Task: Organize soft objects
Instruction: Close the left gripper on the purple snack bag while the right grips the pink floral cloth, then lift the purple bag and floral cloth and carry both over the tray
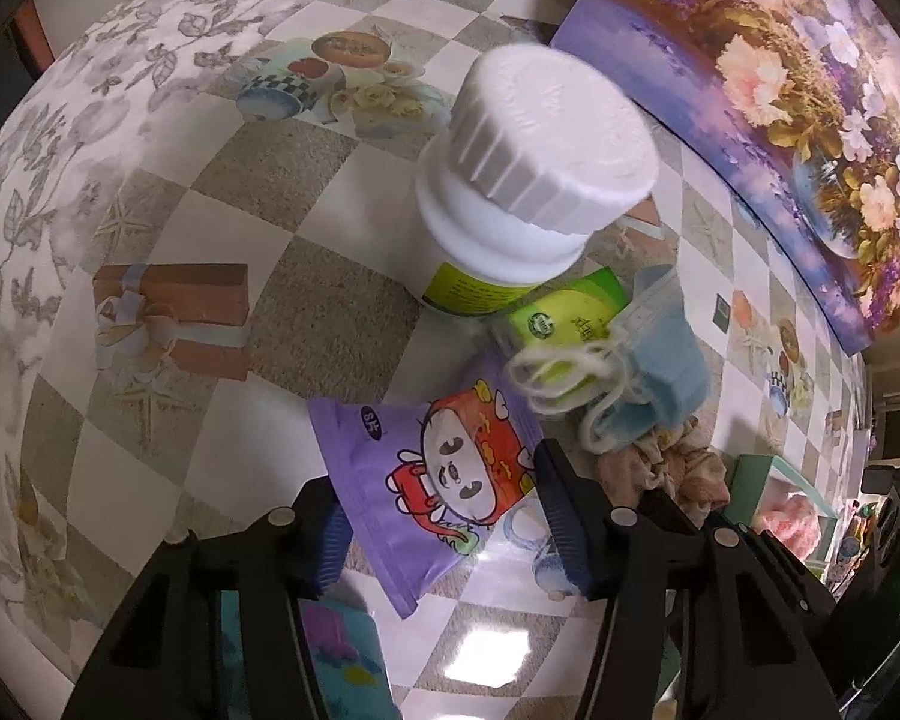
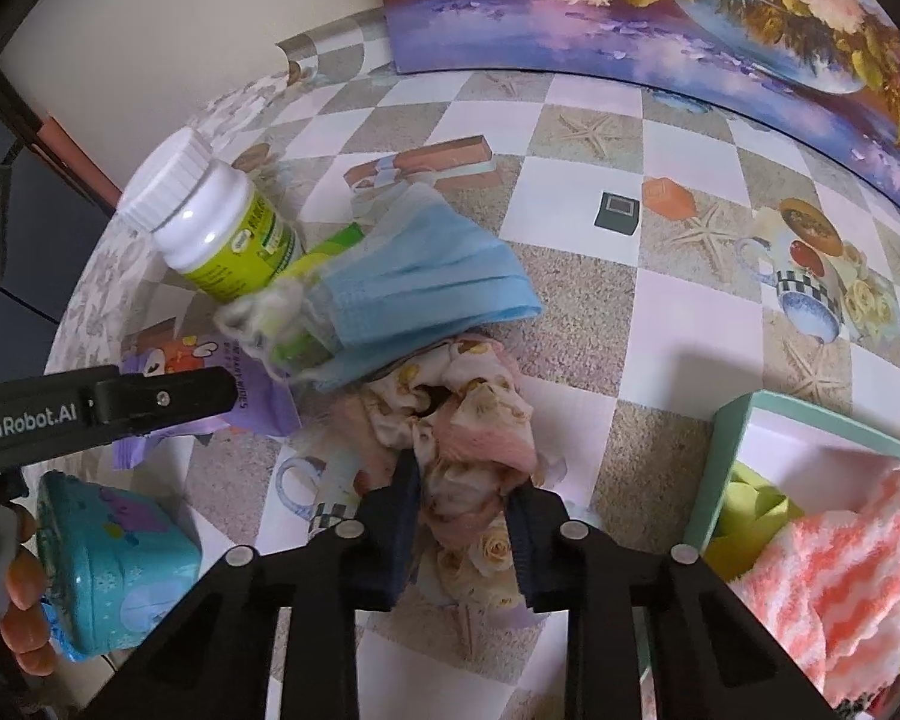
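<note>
Left gripper spread wide, jaws either side of purple wipes packet, packet lying flat on checkered tablecloth, not clearly clamped; left pad at the packet's edge, right pad with a gap. Teal patterned item low in frame under left finger, blurred. Just beyond packet: blue face mask with white ear loops bunched over green pack. White pill bottle upright behind, ribbed cap, green label, touching green pack. Floral painting propped at far right.

Right gripper partly closed, pinching pink floral cloth between dark pads; cloth crumpled on table, touching mask edge. Mask beyond cloth, draped over green pack, bottle tilted-looking at far left. Other gripper's finger crossing from left over purple packet. Teal item lower left, bare fingers beside it. Teal-rimmed bin at right, holding coral-white fuzzy cloth and yellow-green item. Painting along far edge.
</note>
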Available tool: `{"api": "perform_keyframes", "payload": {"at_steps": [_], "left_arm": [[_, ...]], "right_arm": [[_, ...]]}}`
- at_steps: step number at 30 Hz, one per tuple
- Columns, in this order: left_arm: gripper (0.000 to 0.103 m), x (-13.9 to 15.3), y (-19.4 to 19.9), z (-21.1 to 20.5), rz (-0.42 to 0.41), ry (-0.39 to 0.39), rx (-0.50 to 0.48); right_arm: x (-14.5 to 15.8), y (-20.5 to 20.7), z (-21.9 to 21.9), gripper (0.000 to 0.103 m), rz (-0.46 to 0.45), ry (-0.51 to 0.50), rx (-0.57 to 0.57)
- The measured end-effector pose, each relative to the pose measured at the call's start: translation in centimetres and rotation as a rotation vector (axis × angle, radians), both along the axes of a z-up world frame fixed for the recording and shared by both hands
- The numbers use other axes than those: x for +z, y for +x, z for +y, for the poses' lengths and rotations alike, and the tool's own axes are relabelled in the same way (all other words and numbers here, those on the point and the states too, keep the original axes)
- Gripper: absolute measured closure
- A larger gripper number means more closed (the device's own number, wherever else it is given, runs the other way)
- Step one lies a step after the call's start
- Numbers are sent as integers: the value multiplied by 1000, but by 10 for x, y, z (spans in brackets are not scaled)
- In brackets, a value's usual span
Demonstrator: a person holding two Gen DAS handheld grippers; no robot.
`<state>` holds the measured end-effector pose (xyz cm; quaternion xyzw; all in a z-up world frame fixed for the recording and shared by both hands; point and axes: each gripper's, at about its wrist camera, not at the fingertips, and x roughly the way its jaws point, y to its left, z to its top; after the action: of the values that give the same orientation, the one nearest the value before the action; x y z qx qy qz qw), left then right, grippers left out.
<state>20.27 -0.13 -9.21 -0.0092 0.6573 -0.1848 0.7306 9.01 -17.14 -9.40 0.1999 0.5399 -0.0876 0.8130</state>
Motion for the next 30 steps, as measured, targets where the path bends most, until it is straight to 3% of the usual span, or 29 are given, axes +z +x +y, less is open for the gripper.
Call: {"api": "perform_keyframes", "payload": {"at_steps": [4, 19, 30], "left_arm": [[45, 9, -9, 7, -14, -4, -1], [45, 77, -55, 14, -132, -57, -24], [45, 124, -114, -31, -252, -138, -155]], "right_arm": [[10, -9, -1, 84, -13, 4, -4], [67, -64, -15, 84, -115, 24, -95], [112, -139, -49, 84, -170, -64, -257]]}}
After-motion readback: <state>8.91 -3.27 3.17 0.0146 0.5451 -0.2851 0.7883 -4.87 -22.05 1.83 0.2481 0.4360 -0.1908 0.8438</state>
